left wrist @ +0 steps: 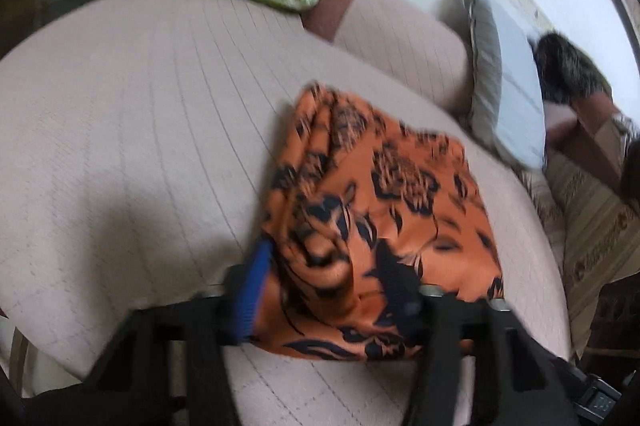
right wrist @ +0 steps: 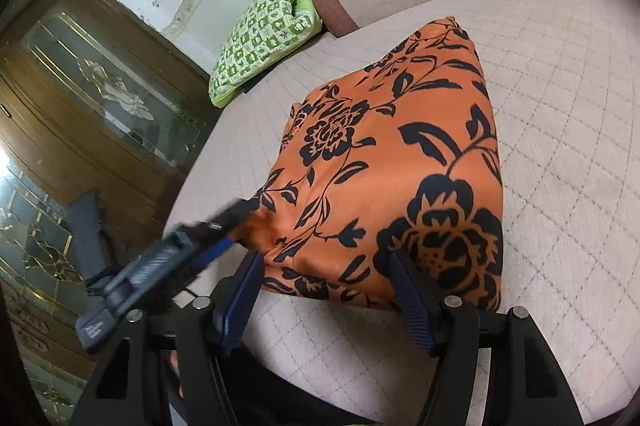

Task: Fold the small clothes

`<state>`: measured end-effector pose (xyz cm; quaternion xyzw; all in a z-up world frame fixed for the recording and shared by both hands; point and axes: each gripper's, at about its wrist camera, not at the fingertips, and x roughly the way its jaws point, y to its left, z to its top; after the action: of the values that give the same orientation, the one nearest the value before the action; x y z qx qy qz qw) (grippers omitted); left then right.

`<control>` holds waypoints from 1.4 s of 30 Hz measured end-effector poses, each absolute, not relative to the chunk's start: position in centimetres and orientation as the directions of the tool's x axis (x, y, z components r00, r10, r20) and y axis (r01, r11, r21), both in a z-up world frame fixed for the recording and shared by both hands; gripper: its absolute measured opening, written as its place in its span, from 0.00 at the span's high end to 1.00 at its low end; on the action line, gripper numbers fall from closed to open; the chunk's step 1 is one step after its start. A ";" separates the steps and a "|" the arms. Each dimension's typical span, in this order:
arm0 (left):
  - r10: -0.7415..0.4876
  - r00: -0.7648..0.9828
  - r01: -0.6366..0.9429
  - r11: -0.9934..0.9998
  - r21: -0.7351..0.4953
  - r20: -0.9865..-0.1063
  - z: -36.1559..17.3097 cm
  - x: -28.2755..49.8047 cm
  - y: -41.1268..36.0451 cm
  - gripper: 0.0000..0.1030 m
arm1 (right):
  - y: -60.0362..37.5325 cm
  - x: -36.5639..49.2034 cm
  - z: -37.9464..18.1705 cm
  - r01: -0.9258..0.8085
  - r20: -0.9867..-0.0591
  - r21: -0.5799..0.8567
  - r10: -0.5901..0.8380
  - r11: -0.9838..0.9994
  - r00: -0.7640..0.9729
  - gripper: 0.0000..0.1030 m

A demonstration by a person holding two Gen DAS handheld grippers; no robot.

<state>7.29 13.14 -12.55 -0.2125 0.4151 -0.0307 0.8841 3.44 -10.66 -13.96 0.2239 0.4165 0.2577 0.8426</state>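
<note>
Two hand-held grippers meet at the near edge of an orange floral garment (right wrist: 396, 161), which lies part-folded on a quilted beige bedspread (right wrist: 560, 105). The left gripper (left wrist: 332, 290) has cloth bunched between its spread fingers; whether it pinches is unclear through blur. The right gripper (right wrist: 328, 278) stands open, its fingers straddling the hem without clamping. Risk: the smooth-looking fabric may slide from a shallow grip, undoing the fold, or bunch unevenly if only one side lifts.
</note>
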 end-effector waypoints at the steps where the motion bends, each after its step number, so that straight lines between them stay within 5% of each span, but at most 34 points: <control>1: -0.224 0.643 -0.129 0.911 -0.392 -0.732 -12.8 7.5 13.0 0.66 | -10.8 3.5 -13.9 -0.249 -0.582 0.597 0.626 0.762 0.519 0.34; 3: -0.215 0.634 -0.144 0.911 -0.386 -0.743 -13.0 7.9 13.0 0.84 | -11.1 3.6 -14.0 -0.251 -0.571 0.612 0.638 0.750 0.517 0.34; 8: -0.146 0.693 -0.159 0.924 -0.346 -0.706 -10.7 5.9 12.4 0.90 | -12.1 3.6 -14.8 -0.232 -0.552 0.645 0.654 0.728 0.517 0.34; 10: -0.099 0.714 -0.156 0.942 -0.296 -0.693 -10.1 4.4 11.4 0.90 | -12.8 3.8 -15.2 -0.222 -0.545 0.658 0.659 0.719 0.518 0.34; 14: -0.122 0.565 -0.236 0.924 -0.301 -0.816 -15.5 6.2 11.8 0.85 | -14.0 4.2 -16.0 -0.184 -0.528 0.707 0.682 0.683 0.506 0.34; 22: -0.027 0.726 -0.193 0.951 -0.242 -0.687 -9.1 5.0 11.1 0.79 | -17.8 3.9 -13.8 -0.166 -0.481 0.723 0.661 0.671 0.576 0.32; 27: -0.173 0.776 -0.014 0.957 -0.291 -0.607 -6.5 8.5 9.0 0.47 | -20.8 5.9 -14.6 -0.058 -0.499 0.761 0.640 0.647 0.584 0.29; 31: -0.190 0.700 -0.010 0.961 -0.275 -0.689 -9.6 13.2 7.6 0.47 | -22.0 9.2 -16.3 0.023 -0.468 0.838 0.695 0.545 0.546 0.28; 33: -0.126 0.608 -0.083 0.972 -0.221 -0.784 -13.4 15.0 8.0 0.65 | -21.7 10.9 -17.5 0.058 -0.460 0.861 0.724 0.506 0.514 0.28; 35: -0.084 0.628 -0.086 0.981 -0.176 -0.774 -14.9 14.8 8.3 0.65 | -20.1 12.4 -19.8 0.103 -0.463 0.879 0.780 0.466 0.420 0.28; 37: -0.052 0.636 -0.078 0.988 -0.132 -0.770 -14.6 14.7 7.7 0.67 | -17.6 12.4 -20.2 0.049 -0.576 0.800 0.742 0.598 0.345 0.58; 42: -0.065 0.639 -0.073 0.987 -0.144 -0.767 -14.9 14.8 7.9 0.67 | -17.4 11.6 -19.8 0.031 -0.649 0.720 0.657 0.693 0.384 0.63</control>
<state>14.75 7.86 -14.88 -0.0812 0.4251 0.0024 0.9015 11.60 -17.42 -19.75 0.3333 0.5155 0.2053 0.7622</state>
